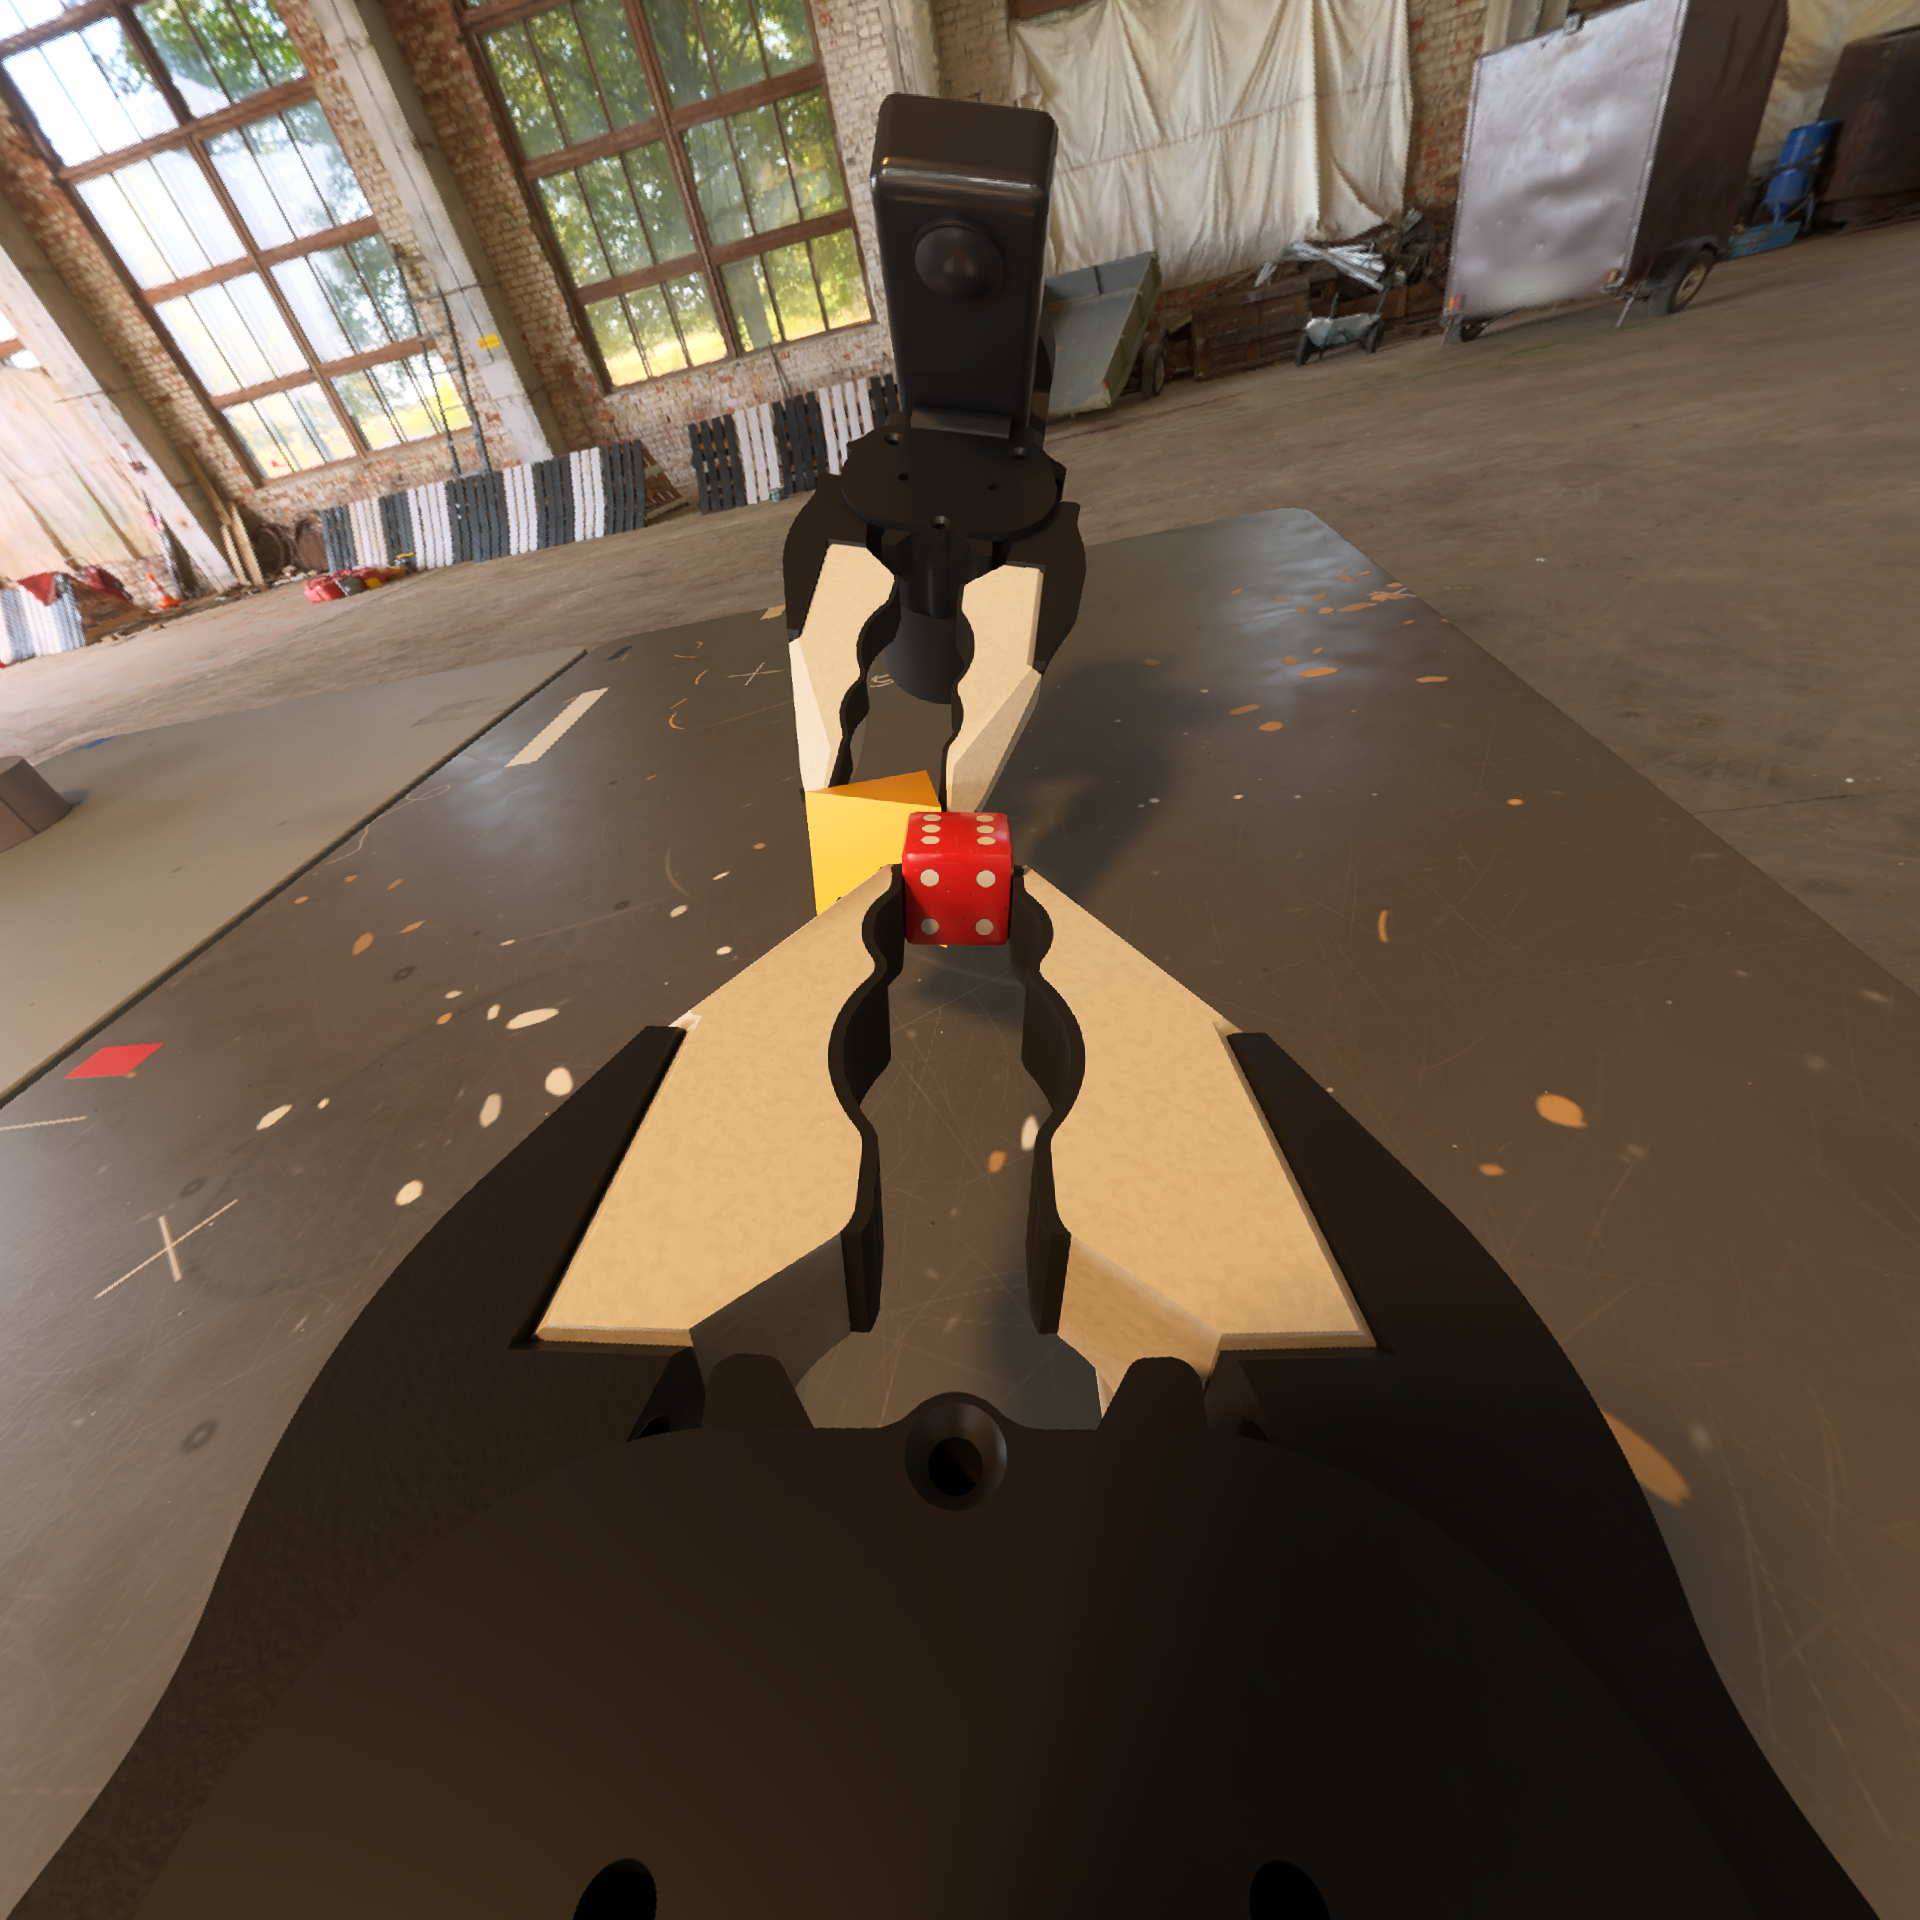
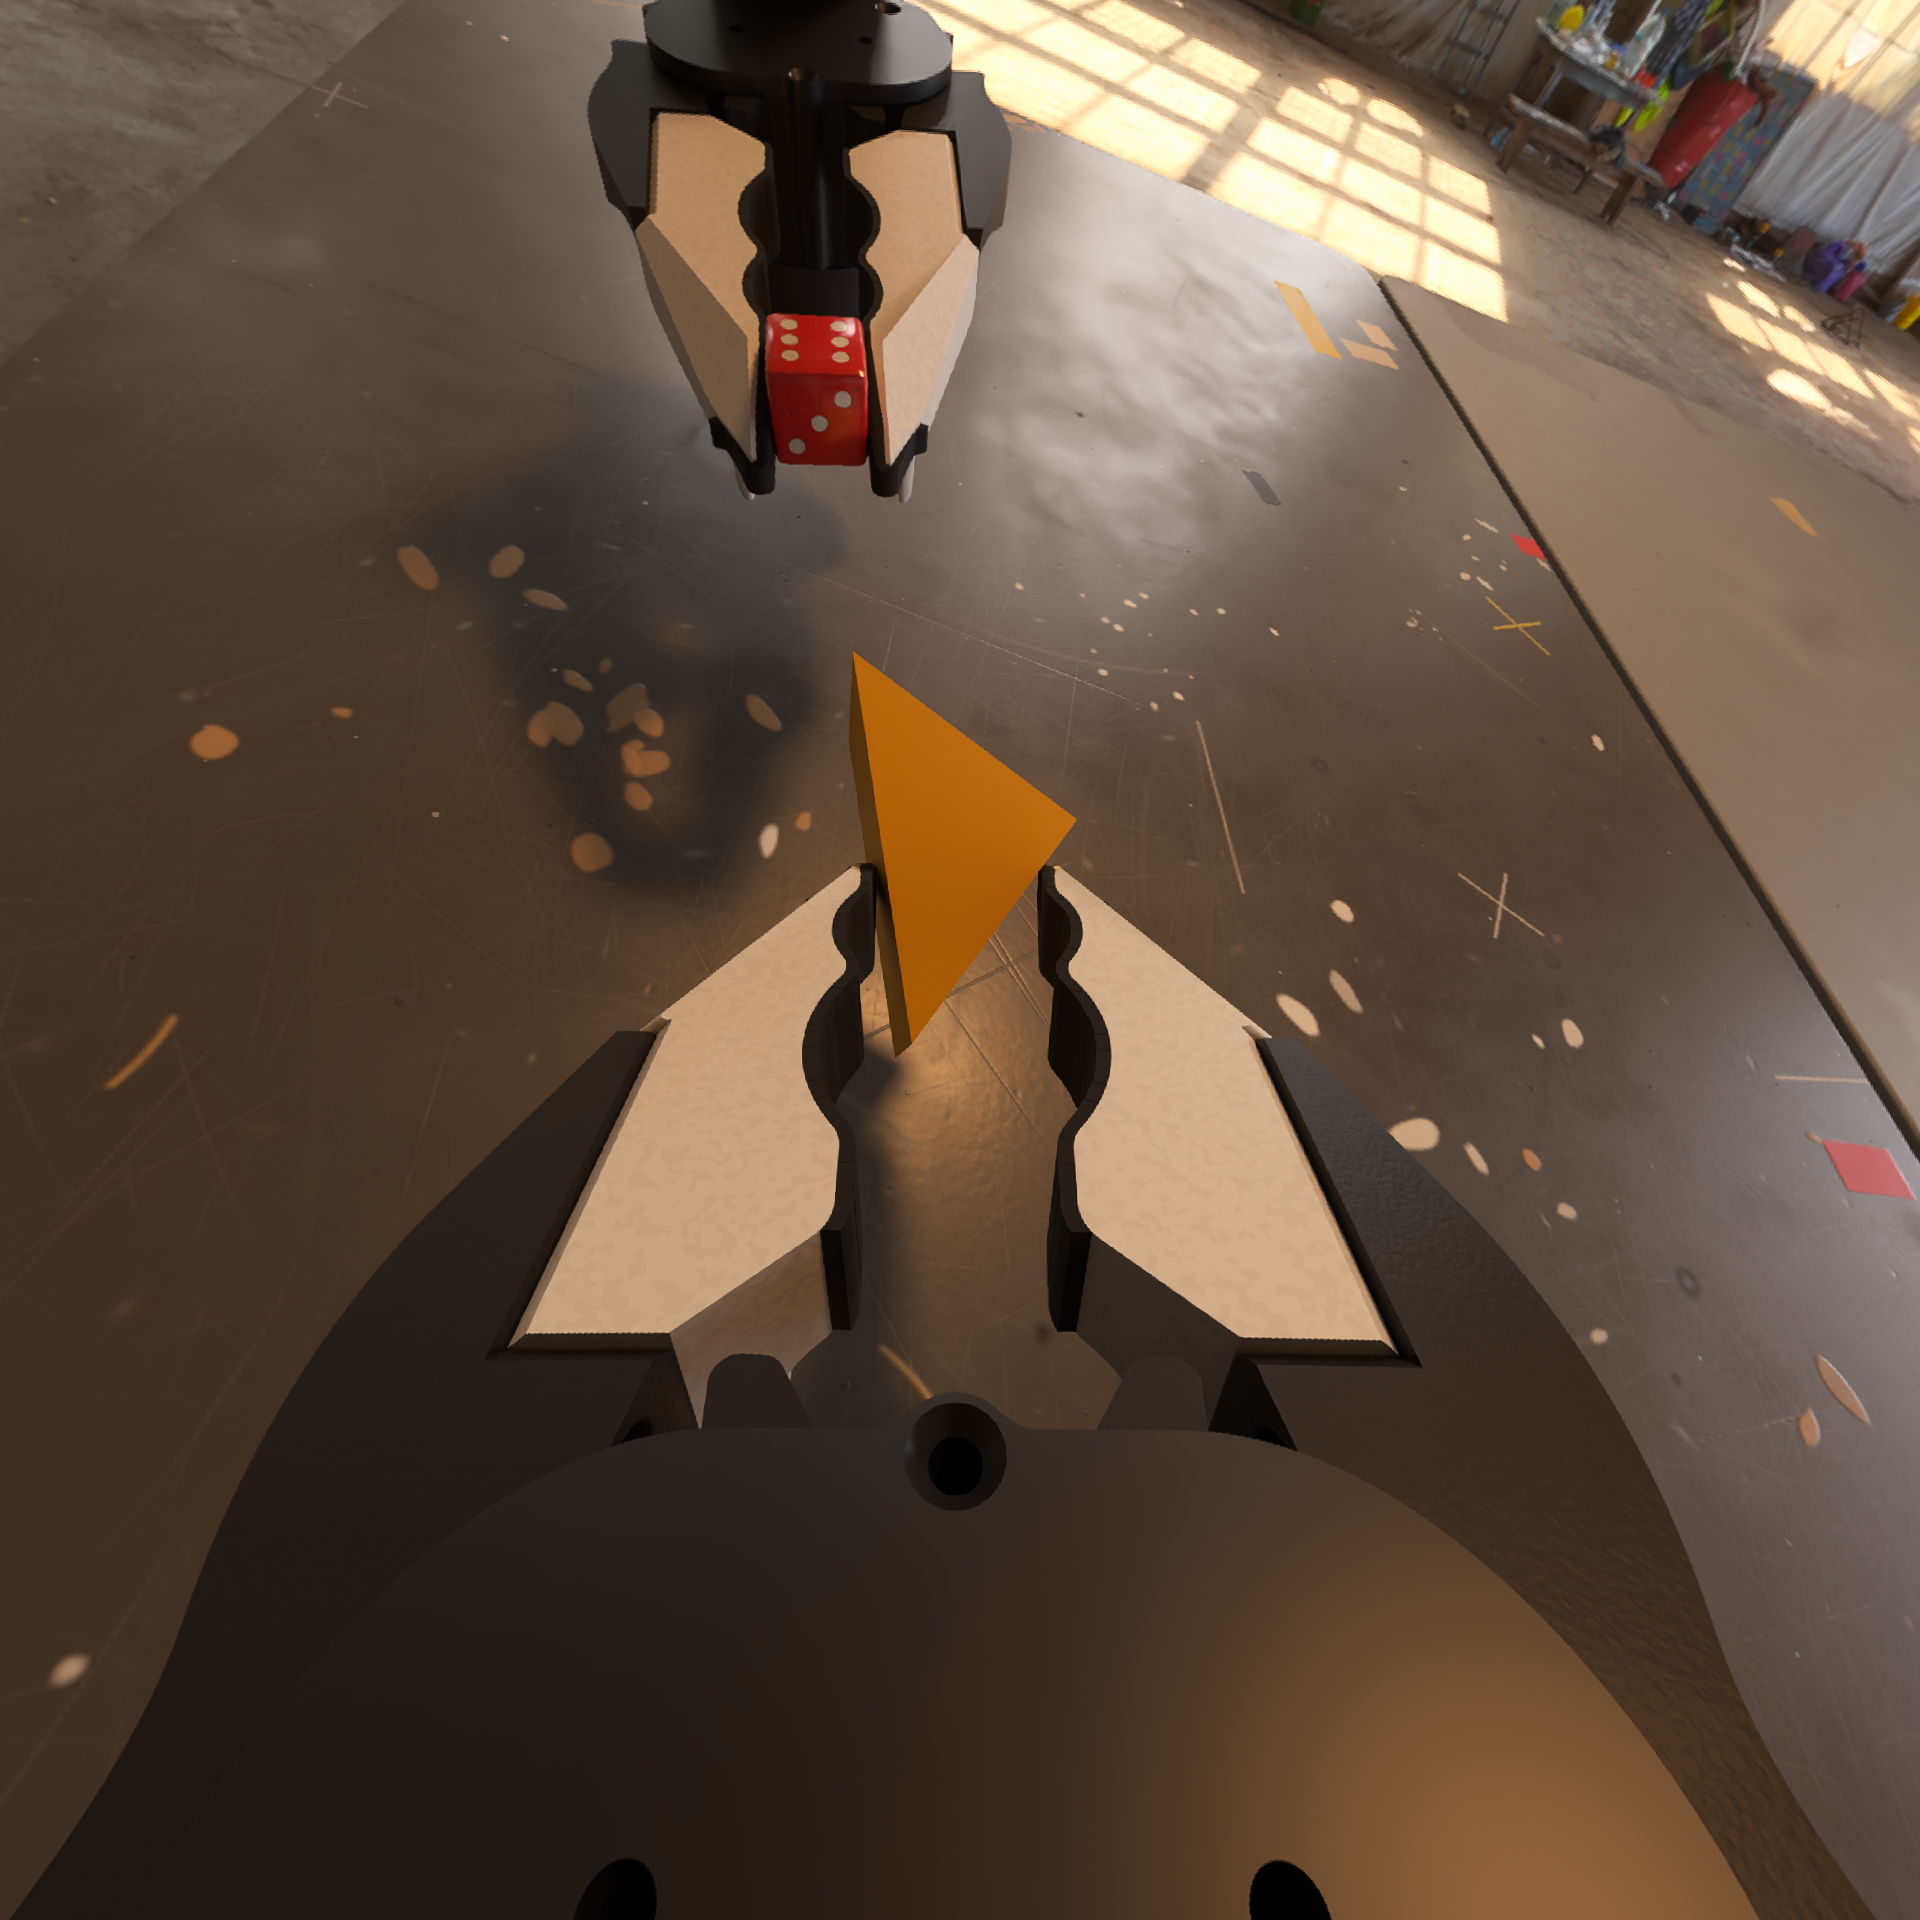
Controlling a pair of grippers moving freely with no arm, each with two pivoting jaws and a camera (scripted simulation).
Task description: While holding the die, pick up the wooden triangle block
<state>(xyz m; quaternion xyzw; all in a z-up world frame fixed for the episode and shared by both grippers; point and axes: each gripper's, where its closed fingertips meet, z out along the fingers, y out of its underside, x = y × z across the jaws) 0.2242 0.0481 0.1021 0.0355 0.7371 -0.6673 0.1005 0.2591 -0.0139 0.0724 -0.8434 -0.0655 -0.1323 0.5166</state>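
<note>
Left gripper [image 1: 956, 883] clamped on the red die [image 1: 957, 879], pinched at the very tips of the jaws, one flat face against each pad. The die sits square, not skewed. From the right wrist view the same gripper [image 2: 821, 473] hangs above the counter [image 2: 312, 416], its shadow thrown on the surface below, so the die looks clear of the counter. Holding it raised and back probably keeps it out of the other gripper's way.

Right gripper [image 2: 956, 878] low over the counter, jaws apart and straddling the wooden triangle block [image 2: 945, 842]. The block is orange and lies flat with its triangular face up. Its long straight side runs along the inner face of the left-hand jaw, touching or nearly so. The opposite corner points at the tip of the right-hand jaw, with a small gap visible. The near corner reaches in between the jaws; the far corner sticks out beyond the tips.

In the left wrist view the block [image 1: 862, 847] shows as a yellow slab just behind the die, the right gripper [image 1: 894, 779] tilted down onto it. Whether the tips touch the counter is hard to tell from either view.

Judgement: the block is bracketed, not yet gripped. Closing would press an edge against a corner, which could let the block twist.
</note>
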